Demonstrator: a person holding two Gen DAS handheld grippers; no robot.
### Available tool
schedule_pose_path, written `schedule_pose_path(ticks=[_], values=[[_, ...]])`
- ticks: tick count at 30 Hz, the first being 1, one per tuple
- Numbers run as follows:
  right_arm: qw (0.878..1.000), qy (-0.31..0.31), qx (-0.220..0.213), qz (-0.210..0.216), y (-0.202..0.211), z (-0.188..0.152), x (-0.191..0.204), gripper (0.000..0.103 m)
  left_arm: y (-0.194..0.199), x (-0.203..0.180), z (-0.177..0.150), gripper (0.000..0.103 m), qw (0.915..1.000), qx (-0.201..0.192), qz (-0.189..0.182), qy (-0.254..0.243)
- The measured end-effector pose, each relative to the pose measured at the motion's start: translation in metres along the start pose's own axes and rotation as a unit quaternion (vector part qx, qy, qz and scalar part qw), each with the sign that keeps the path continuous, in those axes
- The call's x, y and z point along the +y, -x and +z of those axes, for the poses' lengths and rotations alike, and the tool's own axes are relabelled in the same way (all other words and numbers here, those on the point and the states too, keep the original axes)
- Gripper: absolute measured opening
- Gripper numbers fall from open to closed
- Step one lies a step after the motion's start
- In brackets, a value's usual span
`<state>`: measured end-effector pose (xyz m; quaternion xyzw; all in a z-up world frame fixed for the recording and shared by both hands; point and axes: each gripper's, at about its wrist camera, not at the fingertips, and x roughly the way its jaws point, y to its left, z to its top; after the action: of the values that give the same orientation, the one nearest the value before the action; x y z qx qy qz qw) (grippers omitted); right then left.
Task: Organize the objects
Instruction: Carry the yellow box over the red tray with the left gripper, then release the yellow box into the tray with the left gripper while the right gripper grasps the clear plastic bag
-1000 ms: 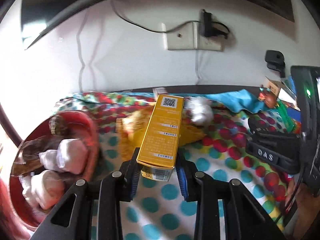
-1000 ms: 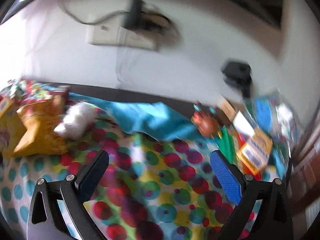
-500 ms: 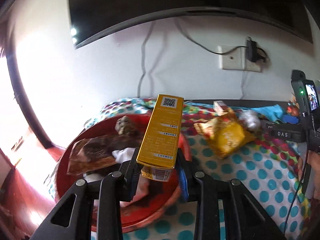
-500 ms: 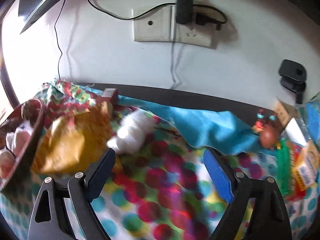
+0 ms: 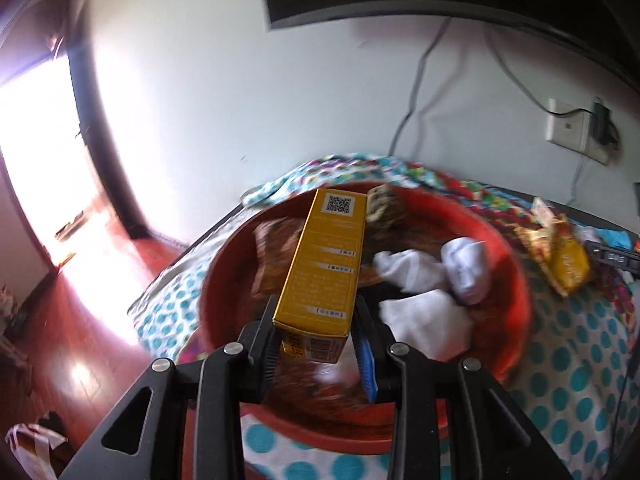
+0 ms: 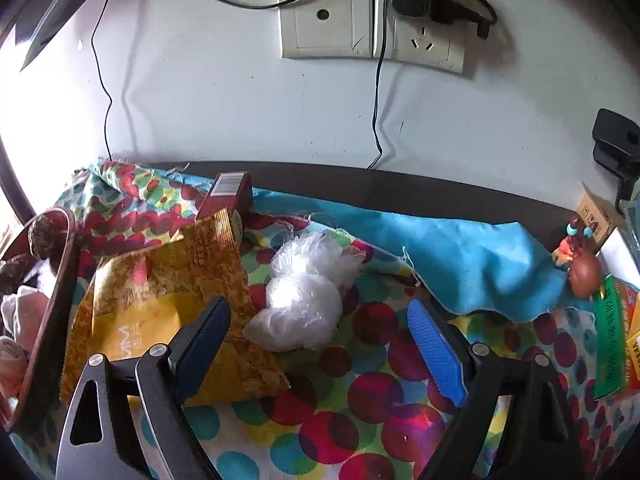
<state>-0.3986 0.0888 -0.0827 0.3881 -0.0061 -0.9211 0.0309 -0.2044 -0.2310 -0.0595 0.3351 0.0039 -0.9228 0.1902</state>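
Observation:
My left gripper (image 5: 316, 344) is shut on a long yellow box (image 5: 328, 264) and holds it above a red bowl (image 5: 516, 292) that contains white rolled socks (image 5: 424, 280) and brown packets. My right gripper (image 6: 320, 344) is open and empty, low over the spotted cloth, with a white crumpled plastic bag (image 6: 304, 300) between and just beyond its fingers. A yellow snack bag (image 6: 168, 304) lies under its left finger. A small dark red box (image 6: 226, 196) lies behind the snack bag. The bowl's rim (image 6: 52, 300) shows at the left of the right wrist view.
A blue cloth (image 6: 460, 256) lies along the back of the table. A small brown figurine (image 6: 584, 272) and green and orange packets (image 6: 612, 344) sit at the right. A wall socket with plugs (image 6: 372, 20) is behind. The table's left edge drops to a wooden floor (image 5: 80, 320).
My left gripper has swung left with the yellow box until it is over the red bowl. My right gripper has moved left, up to the white plastic bag and snack bag.

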Motion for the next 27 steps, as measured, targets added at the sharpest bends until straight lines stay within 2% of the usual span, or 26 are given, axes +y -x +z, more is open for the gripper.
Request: schedule_pose_path(ticks=[9,14,17,20,23,24,26,27], values=[[1.000,0.020,0.020,-0.011,-0.010,0.002,0.009,0.089,-0.016,0.021,-0.007,0.033,0.9988,0.019,0.044,0.010],[1.000,0.017,0.021,-0.014,-0.011,0.001,0.007,0.090,-0.032,0.030,-0.002,0.033,0.9969,0.036,0.059,0.037],[0.999,0.011,0.027,-0.015,-0.013,0.001,0.004,0.090,-0.044,0.041,-0.003,0.033,0.9933,0.055,0.074,0.070],[0.999,0.006,0.033,-0.017,-0.015,0.001,0.002,0.090,-0.059,0.043,-0.008,0.031,0.9908,0.080,0.071,0.083],[0.999,0.013,0.034,-0.017,-0.017,0.001,0.005,0.090,-0.065,0.026,-0.011,0.031,0.9926,0.090,0.057,0.059],[0.999,0.016,0.035,-0.016,-0.018,0.001,0.007,0.090,-0.066,0.019,-0.010,0.031,0.9936,0.091,0.036,0.056],[0.999,0.018,0.033,-0.015,-0.017,0.001,0.007,0.090,-0.061,0.011,-0.010,0.031,0.9952,0.081,0.029,0.047],[0.999,0.018,0.032,-0.014,-0.016,0.001,0.007,0.090,-0.058,0.009,-0.012,0.035,0.9959,0.074,0.031,0.042]])
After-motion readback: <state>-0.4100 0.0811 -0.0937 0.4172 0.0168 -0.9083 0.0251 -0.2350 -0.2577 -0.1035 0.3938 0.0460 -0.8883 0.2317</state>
